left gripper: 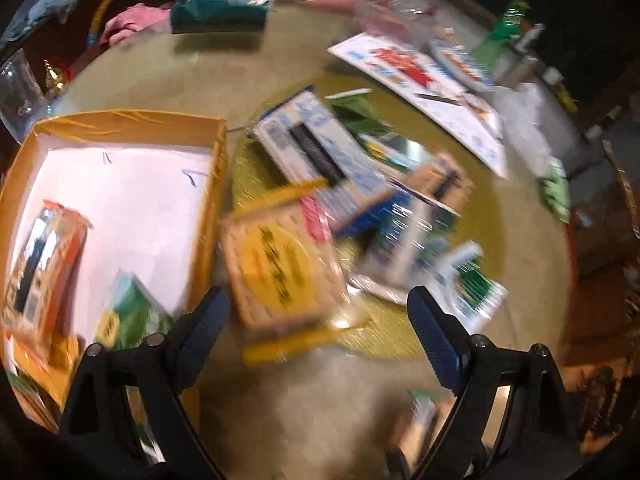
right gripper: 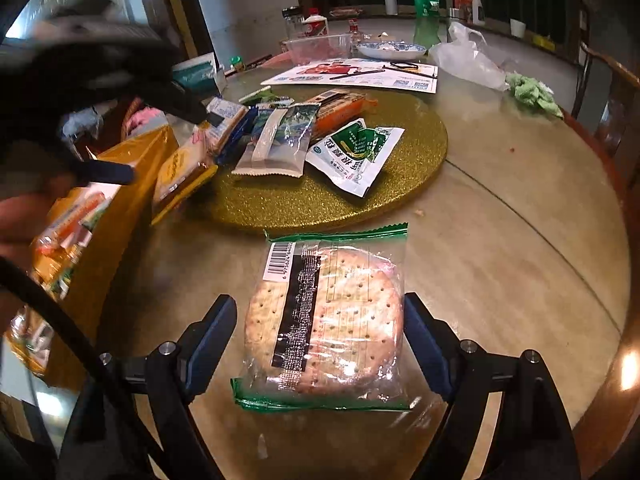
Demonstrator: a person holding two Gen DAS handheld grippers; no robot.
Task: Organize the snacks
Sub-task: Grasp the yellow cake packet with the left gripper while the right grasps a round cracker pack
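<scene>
A clear pack of round crackers with green edges (right gripper: 328, 320) lies flat on the table between the fingers of my right gripper (right gripper: 319, 299). The jaws stand open, with a gap at the left pad. My left gripper (left gripper: 316, 294) hangs open and empty over the table, between the yellow cardboard box (left gripper: 120, 120) and the gold turntable (left gripper: 256, 168). A yellow cracker pack (left gripper: 280, 268) lies just beyond its fingertips. More snacks are piled on the turntable, among them a blue-white pack (left gripper: 320, 152) and a green-white sachet (right gripper: 356, 152). In the box lie an orange pack (left gripper: 44, 264) and a green pack (left gripper: 132, 312).
Behind the turntable (right gripper: 360, 200) lie a printed poster (right gripper: 360, 74), a blue-white plate (right gripper: 390, 50), a clear tub (right gripper: 320, 46), a green bottle (right gripper: 426, 12) and a plastic bag (right gripper: 468, 60). A green cloth (right gripper: 534, 94) sits near the right table edge, beside a chair (right gripper: 612, 92).
</scene>
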